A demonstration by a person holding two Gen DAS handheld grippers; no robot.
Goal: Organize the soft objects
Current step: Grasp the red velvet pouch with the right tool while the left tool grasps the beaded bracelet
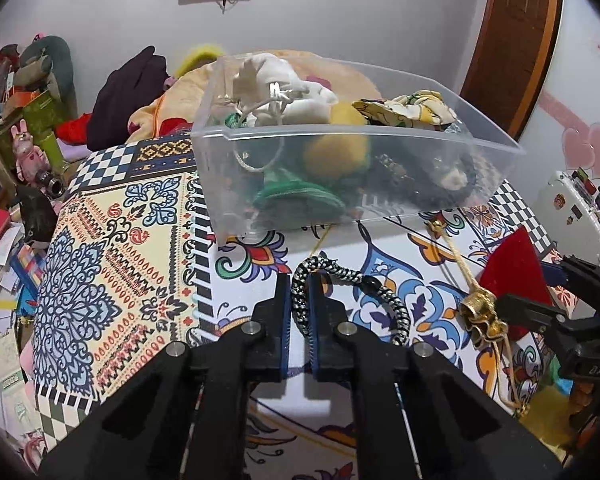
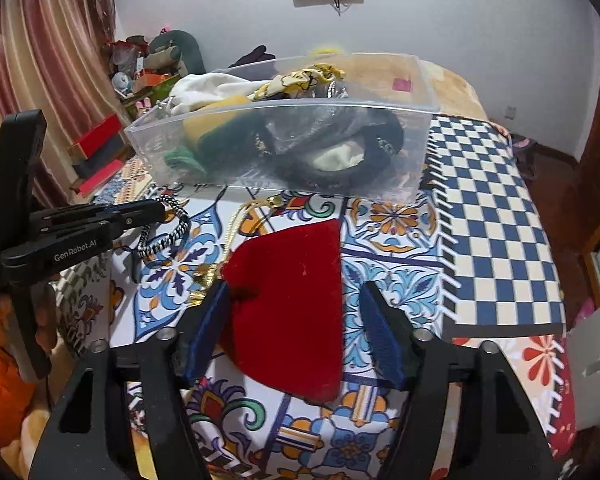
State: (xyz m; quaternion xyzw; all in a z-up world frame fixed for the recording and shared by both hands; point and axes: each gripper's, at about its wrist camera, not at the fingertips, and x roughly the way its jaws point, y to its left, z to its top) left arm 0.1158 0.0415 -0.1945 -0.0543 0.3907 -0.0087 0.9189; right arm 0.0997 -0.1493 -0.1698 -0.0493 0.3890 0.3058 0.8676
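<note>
Left wrist view: braided cord pinched, red pouch waiting between spread jaws

The black-and-white braided cord sits clamped between the pads of the left gripper, its loop arching over the fingertips and trailing off to the right across the patterned cloth. The grip falls near one end of the loop, so I judge the free tail will swing when lifted; raising it slowly and high enough to clear the near wall of the clear plastic bin should keep it from snagging on the rim.

Just right of the cord lies the red velvet pouch, flat on the cloth, with its gold drawstring and gold tassel beside it. The right gripper has its jaws spread wide on either side of the pouch, the left pad touching or nearly touching its edge, nothing yet held. Closing across the gathered neck rather than the flat body would likely give a firmer hold, and the drawstring may drag.

The bin stands directly beyond both items, already holding white, yellow, green and dark soft things, with room on its right side.
</note>
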